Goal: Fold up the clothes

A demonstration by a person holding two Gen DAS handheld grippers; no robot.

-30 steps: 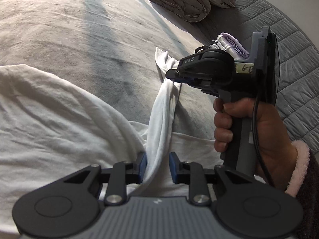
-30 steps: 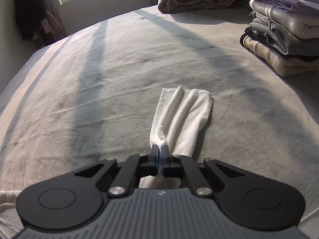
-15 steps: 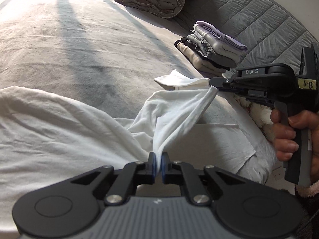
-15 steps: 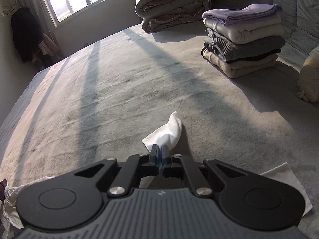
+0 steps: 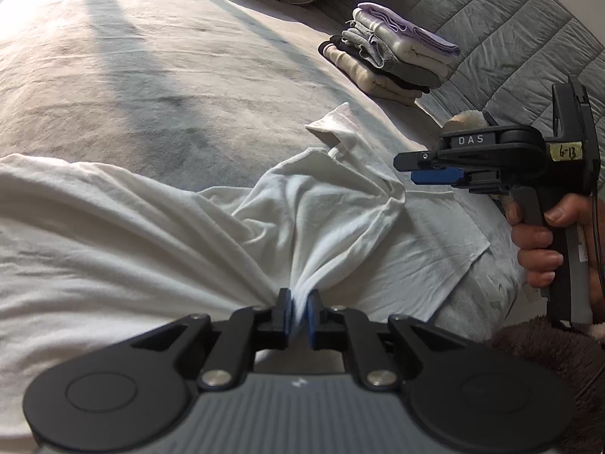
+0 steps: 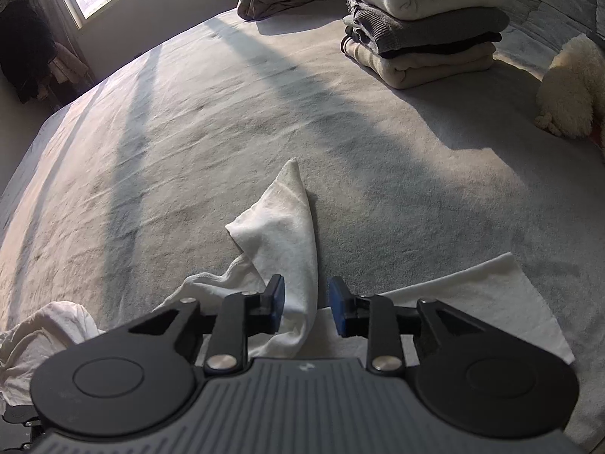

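The white garment point(image 5: 325, 208) lies spread and rumpled on the grey bed point(image 5: 151, 75), a sleeve pointing toward the stack of folded clothes point(image 5: 389, 60). The left tongs point(image 5: 300, 316) are clenched on a bunched fold of it. The right tongs point(image 6: 306, 304) have just been opening; the sleeve point(image 6: 287, 227) lies loose between their parted pads.

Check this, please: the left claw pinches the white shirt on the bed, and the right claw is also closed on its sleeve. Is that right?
Not quite. The left claw does pinch the white shirt, but the right claw is open: its jaws have just been opening, and the sleeve lies loose between them, as the right wrist view shows.
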